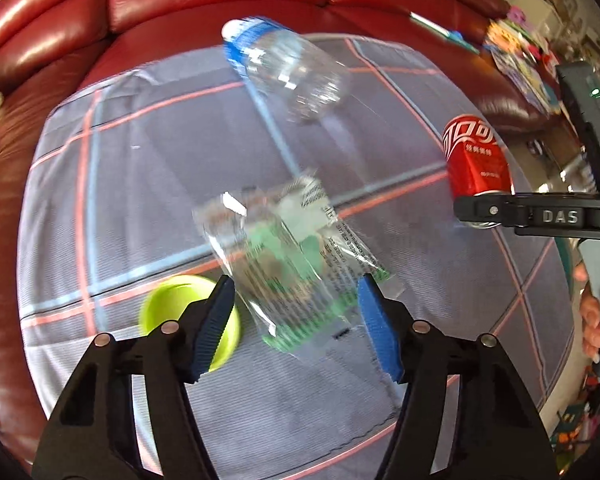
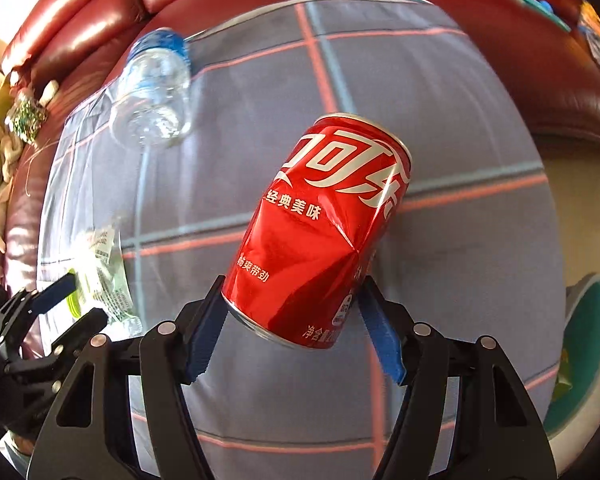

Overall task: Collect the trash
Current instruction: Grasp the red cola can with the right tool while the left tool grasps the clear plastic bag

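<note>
Start from the plaid cloth [image 1: 100,184]. Toward its left side, your left gripper [image 1: 296,328] stands wide around the clear wrapper [image 1: 288,256], beside the green cup [image 1: 180,308]; close squarely on the crinkly film. To the right, your right gripper [image 2: 292,328] clamps the dented red can [image 2: 320,224]; keep it level.

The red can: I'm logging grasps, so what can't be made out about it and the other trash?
- Red can, right wrist view: whether the fingers actually press it.
- Can, left wrist view: base hidden behind the right gripper.
- Wrapper, bottle: print motion-blurred.
- Green cup: partly behind a finger.
</note>
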The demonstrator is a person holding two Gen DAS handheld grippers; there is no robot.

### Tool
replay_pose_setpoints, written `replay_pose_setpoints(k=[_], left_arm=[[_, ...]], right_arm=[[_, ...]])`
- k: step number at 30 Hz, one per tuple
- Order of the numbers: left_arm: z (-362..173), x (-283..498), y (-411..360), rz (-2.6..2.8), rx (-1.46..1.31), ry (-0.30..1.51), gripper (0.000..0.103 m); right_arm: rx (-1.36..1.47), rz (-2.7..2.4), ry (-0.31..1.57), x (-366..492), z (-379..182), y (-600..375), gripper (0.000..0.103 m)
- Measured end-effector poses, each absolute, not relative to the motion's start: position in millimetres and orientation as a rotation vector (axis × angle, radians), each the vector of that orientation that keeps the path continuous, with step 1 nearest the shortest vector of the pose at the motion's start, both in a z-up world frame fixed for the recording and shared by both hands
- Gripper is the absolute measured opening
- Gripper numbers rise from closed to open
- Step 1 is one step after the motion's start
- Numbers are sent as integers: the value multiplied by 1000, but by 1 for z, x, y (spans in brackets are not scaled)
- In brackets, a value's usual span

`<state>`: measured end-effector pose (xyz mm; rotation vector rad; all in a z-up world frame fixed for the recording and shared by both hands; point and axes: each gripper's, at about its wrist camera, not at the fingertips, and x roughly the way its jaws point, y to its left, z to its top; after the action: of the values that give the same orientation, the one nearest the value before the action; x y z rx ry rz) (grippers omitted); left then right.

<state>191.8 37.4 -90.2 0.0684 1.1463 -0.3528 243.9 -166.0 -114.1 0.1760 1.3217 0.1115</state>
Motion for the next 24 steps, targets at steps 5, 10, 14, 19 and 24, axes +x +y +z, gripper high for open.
replay_pose_setpoints(k=[5, 10, 14, 19, 24], left_arm=[[-95, 192, 8, -408, 87, 1160, 61], [-94, 194, 0, -399, 34, 1170, 73], [-90, 202, 3, -359, -64, 1171, 74], [-90, 211, 1, -314, -99, 1176, 74], [-92, 215, -4, -292, -96, 1182, 75]], right_arm=[[168, 143, 1323, 229, -113, -183, 66], [154, 178, 1342, 219, -115, -195, 67], [157, 209, 1368, 214, -114, -208, 68], [240, 196, 1363, 224, -109, -223, 72], [260, 175, 1346, 236, -110, -225, 73]])
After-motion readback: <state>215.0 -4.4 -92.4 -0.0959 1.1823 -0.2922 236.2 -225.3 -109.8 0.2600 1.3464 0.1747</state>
